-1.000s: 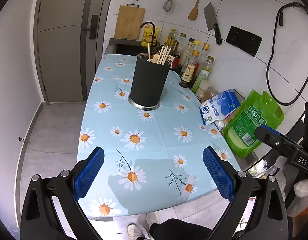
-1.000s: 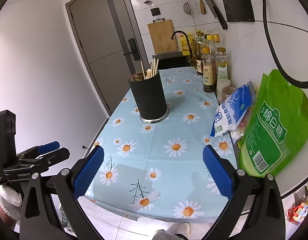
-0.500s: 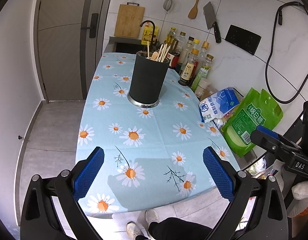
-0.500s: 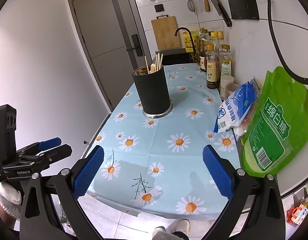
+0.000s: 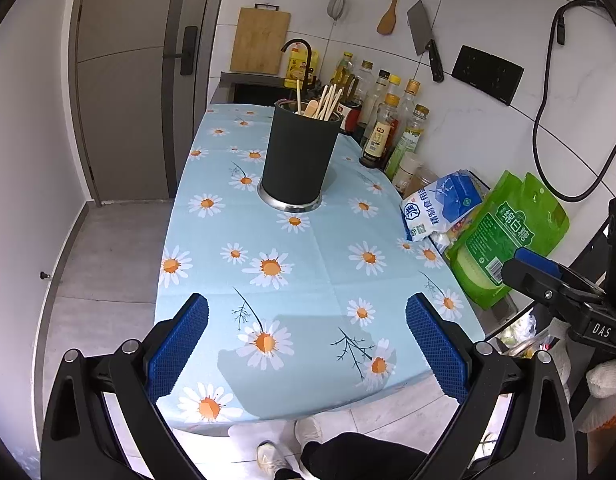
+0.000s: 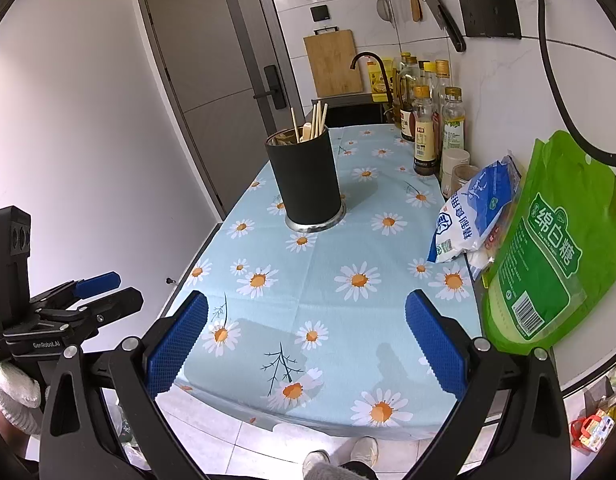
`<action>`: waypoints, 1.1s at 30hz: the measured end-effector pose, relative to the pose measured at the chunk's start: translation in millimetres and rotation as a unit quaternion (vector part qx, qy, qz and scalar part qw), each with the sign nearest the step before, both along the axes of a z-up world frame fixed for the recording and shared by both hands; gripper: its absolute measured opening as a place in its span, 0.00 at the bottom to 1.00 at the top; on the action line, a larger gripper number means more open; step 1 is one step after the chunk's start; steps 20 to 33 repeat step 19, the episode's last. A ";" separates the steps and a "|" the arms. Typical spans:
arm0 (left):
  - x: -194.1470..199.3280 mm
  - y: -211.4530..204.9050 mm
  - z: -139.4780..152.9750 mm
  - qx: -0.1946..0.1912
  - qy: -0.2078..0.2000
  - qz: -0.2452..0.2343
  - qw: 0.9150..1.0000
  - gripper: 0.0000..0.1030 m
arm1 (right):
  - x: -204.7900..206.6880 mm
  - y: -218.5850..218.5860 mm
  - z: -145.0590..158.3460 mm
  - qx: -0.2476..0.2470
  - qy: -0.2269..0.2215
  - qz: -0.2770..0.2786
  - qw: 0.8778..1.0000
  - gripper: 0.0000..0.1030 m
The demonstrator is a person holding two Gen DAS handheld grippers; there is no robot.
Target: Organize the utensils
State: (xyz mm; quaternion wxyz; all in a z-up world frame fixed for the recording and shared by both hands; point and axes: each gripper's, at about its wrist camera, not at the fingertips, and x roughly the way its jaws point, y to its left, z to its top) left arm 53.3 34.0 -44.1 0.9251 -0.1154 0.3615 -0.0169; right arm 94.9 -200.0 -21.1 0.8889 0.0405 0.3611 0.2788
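A black cylindrical utensil holder [image 5: 298, 156] stands upright on the daisy tablecloth [image 5: 315, 248], with wooden chopsticks [image 5: 327, 102] and a wooden spoon sticking out of it. It also shows in the right wrist view [image 6: 306, 178]. My left gripper [image 5: 307, 346] is open and empty, above the table's near edge. My right gripper [image 6: 306, 342] is open and empty, also at the near edge. Each gripper shows in the other's view, the right one [image 5: 547, 284] and the left one [image 6: 88, 300]. No loose utensils lie on the cloth.
Sauce bottles [image 5: 387, 128] line the wall at the right. A blue-white salt bag [image 5: 439, 204] and a green sugar bag [image 5: 503, 232] lean there. A cutting board [image 5: 260, 40], spatula and cleaver [image 5: 423, 36] hang on the wall. A sink with faucet [image 5: 296, 46] lies behind the table.
Both grippers have drawn back a little from the table and risen slightly. Both stayed open and the holder has not moved.
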 end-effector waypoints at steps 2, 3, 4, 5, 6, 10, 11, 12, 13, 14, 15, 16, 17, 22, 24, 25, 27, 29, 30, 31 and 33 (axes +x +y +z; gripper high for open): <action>0.0 -0.1 0.2 0.002 -0.001 0.000 1.000 0.94 | 0.2 0.7 0.0 0.002 0.000 0.000 1.000 0.95; 0.0 0.0 0.2 0.003 -0.001 -0.001 1.000 0.94 | -0.2 1.3 0.0 0.002 0.000 0.001 1.000 0.95; 0.0 0.1 0.2 0.002 0.000 -0.002 1.000 0.94 | -1.0 1.8 -0.3 0.003 0.000 0.001 1.000 0.95; 0.1 0.3 0.0 0.001 0.000 -0.003 1.000 0.94 | -0.8 2.0 -0.8 0.002 0.000 0.002 1.000 0.95; 0.6 0.2 -0.6 0.003 0.001 -0.004 1.000 0.94 | -0.9 2.1 -0.9 0.002 0.001 0.003 1.000 0.95; 1.5 -2.8 -0.9 0.002 0.004 -0.009 1.000 0.94 | -0.8 2.7 -1.9 -0.002 0.001 0.005 1.000 0.95; 1.9 -3.9 -0.7 0.004 0.004 -0.010 1.000 0.94 | -1.1 3.1 -2.3 -0.001 0.001 0.005 1.000 0.95; 2.1 -4.4 -0.3 0.003 0.004 -0.012 1.000 0.94 | -1.7 3.7 -2.4 -0.001 0.001 0.004 1.000 0.95; 2.0 -4.6 -0.2 0.001 0.004 -0.013 1.000 0.94 | -1.8 3.7 -2.5 0.000 0.001 0.004 1.000 0.95; 1.9 -5.0 -0.4 0.000 0.003 -0.014 1.000 0.94 | -1.7 3.8 -2.4 0.000 0.001 0.003 1.000 0.95; 1.3 -5.6 -0.2 0.000 0.003 -0.015 1.000 0.94 | -1.7 3.7 -2.2 0.001 0.001 0.003 1.000 0.95; 0.9 -5.9 -0.5 0.000 0.002 -0.014 1.000 0.94 | -1.6 3.6 -2.3 0.001 0.001 0.004 1.000 0.95; 1.3 -5.9 -0.5 0.000 0.002 -0.013 1.000 0.94 | -1.1 3.5 -2.3 0.001 0.001 0.004 1.000 0.95; 1.8 -6.3 -1.2 -0.002 0.005 -0.012 1.000 0.94 | -1.0 3.6 -2.6 0.000 0.002 0.004 1.000 0.95; 1.8 -6.3 -1.2 -0.002 0.005 -0.012 1.000 0.94 | -1.0 3.6 -2.6 0.000 0.002 0.004 1.000 0.95; 1.8 -6.3 -1.2 -0.002 0.005 -0.012 1.000 0.94 | -1.0 3.6 -2.6 0.000 0.002 0.004 1.000 0.95; 1.8 -6.3 -1.2 -0.002 0.005 -0.012 1.000 0.94 | -1.0 3.6 -2.6 0.000 0.002 0.004 1.000 0.95; 1.8 -6.3 -1.2 -0.002 0.005 -0.012 1.000 0.94 | -1.0 3.6 -2.6 0.000 0.002 0.004 1.000 0.95; 1.8 -6.3 -1.2 -0.002 0.005 -0.012 1.000 0.94 | -1.0 3.6 -2.6 0.000 0.002 0.004 1.000 0.95; 1.8 -6.3 -1.2 -0.002 0.005 -0.012 1.000 0.94 | -1.0 3.6 -2.6 0.000 0.002 0.004 1.000 0.95; 1.8 -6.3 -1.2 -0.002 0.005 -0.012 1.000 0.94 | -1.0 3.6 -2.6 0.000 0.002 0.004 1.000 0.95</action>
